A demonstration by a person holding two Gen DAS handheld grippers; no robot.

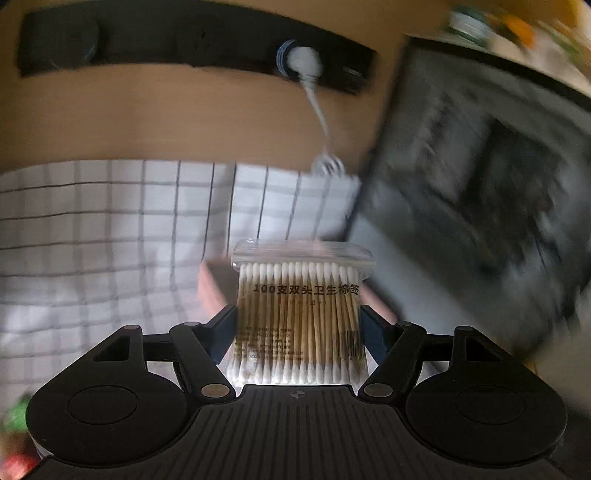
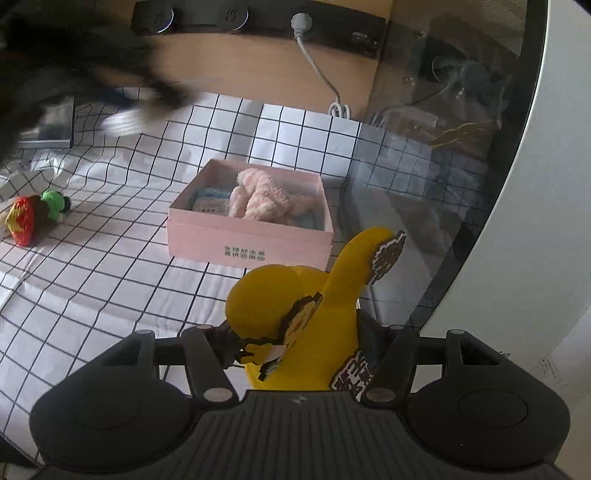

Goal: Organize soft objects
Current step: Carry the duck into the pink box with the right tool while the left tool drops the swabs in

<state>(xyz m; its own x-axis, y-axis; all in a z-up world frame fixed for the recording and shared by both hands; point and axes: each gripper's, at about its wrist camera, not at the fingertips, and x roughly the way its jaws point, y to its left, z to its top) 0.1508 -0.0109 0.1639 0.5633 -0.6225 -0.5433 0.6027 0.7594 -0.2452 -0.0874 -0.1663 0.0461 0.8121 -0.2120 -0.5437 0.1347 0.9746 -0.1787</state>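
My left gripper (image 1: pixel 299 317) is shut on a clear bag of cotton swabs (image 1: pixel 301 310) and holds it above the checked cloth; a corner of the pink box (image 1: pixel 212 284) shows just behind it. My right gripper (image 2: pixel 295 339) is shut on a flat yellow soft toy with cartoon patches (image 2: pixel 314 306), near the box's front right corner. The open pink box (image 2: pixel 251 240) sits on the cloth and holds a fluffy pink item (image 2: pixel 262 199) and blue packets (image 2: pixel 210 201). A red and green knitted toy (image 2: pixel 31 214) lies at the left. The left arm shows as a dark blur (image 2: pixel 74 55).
A black socket strip (image 2: pixel 258 16) with a white plug and cable (image 2: pixel 317 70) runs along the wooden wall behind. A tall dark glass-fronted appliance (image 2: pixel 461 147) stands at the right. A grey flat object (image 2: pixel 51 125) lies at the far left on the checked cloth (image 2: pixel 110 258).
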